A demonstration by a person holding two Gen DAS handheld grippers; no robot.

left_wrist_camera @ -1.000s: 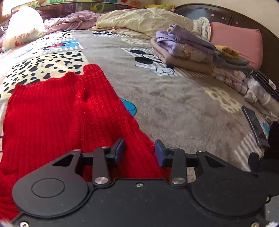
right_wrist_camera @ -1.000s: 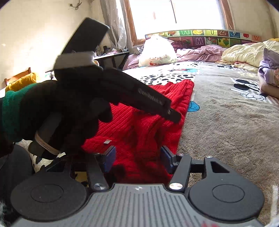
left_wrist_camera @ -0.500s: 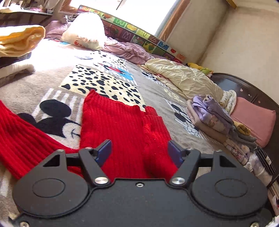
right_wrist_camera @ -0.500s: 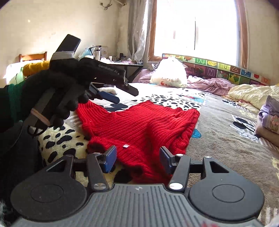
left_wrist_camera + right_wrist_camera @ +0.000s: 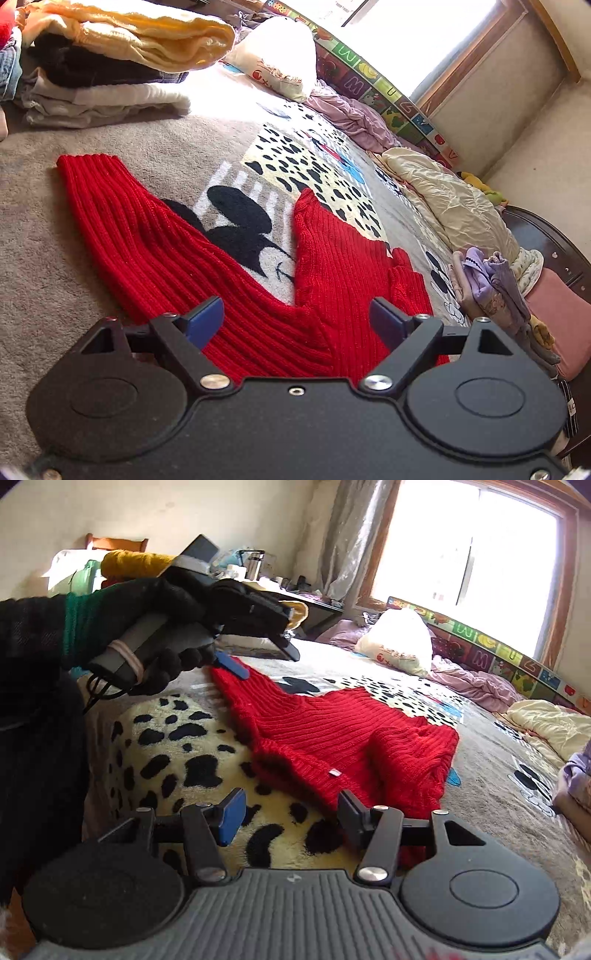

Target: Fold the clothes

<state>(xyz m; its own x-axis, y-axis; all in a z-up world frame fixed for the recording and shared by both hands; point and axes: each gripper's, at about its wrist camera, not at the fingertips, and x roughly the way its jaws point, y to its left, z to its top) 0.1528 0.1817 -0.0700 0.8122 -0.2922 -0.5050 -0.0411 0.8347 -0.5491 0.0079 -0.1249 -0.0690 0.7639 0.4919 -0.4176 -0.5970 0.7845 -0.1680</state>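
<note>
Only the right wrist view is showing a gloved hand [image 5: 155,642] gripping the left hand-held gripper [image 5: 236,664] at upper left. The red ribbed-knit sweater [image 5: 229,266] is lying mid-frame on the plush cartoon-print bed [image 5: 44,236]. Both the left and the right hand-held gripper [image 5: 290,818] are gaping wide, pinching nothing.

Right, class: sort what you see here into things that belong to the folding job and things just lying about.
Belongs to the job:
red knitted sweater
left tongs, open
right tongs, open

Just lying about:
stack of folded clothes
white pillow
cream quilt
pink cushion
</note>
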